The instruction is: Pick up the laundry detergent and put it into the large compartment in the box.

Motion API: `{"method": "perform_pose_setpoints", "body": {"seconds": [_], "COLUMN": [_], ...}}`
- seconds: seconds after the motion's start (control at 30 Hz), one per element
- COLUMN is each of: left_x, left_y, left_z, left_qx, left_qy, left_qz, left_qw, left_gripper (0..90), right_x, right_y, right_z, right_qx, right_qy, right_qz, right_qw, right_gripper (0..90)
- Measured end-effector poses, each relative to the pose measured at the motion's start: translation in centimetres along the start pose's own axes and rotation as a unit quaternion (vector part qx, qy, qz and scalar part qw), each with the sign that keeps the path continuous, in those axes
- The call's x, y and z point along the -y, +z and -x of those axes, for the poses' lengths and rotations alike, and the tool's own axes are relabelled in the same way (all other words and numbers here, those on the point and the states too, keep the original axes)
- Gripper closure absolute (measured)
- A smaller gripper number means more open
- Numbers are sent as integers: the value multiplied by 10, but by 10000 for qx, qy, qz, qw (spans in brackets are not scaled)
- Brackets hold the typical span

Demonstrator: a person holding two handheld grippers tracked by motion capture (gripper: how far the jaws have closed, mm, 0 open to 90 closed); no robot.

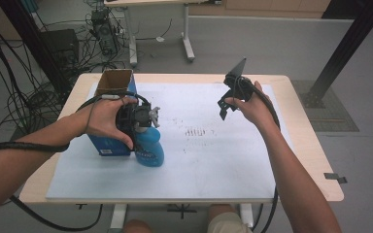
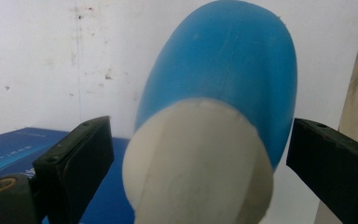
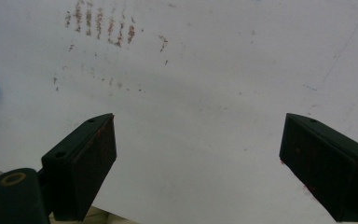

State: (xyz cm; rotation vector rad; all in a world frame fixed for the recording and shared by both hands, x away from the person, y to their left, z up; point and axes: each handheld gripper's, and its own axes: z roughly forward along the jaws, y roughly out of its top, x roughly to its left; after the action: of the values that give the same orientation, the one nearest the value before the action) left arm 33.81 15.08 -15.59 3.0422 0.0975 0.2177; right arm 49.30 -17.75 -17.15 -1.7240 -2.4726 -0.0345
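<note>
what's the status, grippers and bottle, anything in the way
Left gripper open, jaws either side of the blue bottle, no grip. Right gripper open, above the white mat. Blue box right beside the bottle.

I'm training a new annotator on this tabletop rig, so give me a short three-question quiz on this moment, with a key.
1. True or false: the blue bottle lies on the white mat beside the blue box.
2. What sits between the left gripper fingers? A) bottle's white cap B) a cable C) nothing
3. Fill in: the right gripper is ____ over bare mat.

Key
1. True.
2. A: the white cap is between the spread fingers, with gaps on both sides.
3. Open; it holds nothing.
</note>
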Motion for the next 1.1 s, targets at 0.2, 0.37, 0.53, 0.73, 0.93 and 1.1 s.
{"method": "perform_pose_setpoints", "body": {"seconds": [0.2,0.37,0.53,0.73,0.93,1.1], "left_x": [0,-1,-2,-3,-4,-4], "left_y": [0,1,1,2,4,6], "left_z": [-1,-1,-3,-6,-11,-14], "left_qx": [10,27,36,135,221,285], "left_qy": [-16,-24,-34,-62,-108,-167], "left_qz": [2,0,-29,-12,-1,25], "left_qw": [10000,10000,10000,9999,9997,9994], "left_gripper": [76,75,75,95,184,199], "right_x": [-1,-1,-1,0,-1,0], "right_y": [1,2,2,1,1,1], "right_z": [-1,0,0,0,0,1], "right_qx": [6,3,3,-5,-2,5], "right_qy": [-3,4,4,13,13,18], "right_qz": [-5,-4,-7,9,-4,0], "right_qw": [10000,10000,10000,10000,10000,10000], "right_gripper": [107,107,107,107,107,107]}}
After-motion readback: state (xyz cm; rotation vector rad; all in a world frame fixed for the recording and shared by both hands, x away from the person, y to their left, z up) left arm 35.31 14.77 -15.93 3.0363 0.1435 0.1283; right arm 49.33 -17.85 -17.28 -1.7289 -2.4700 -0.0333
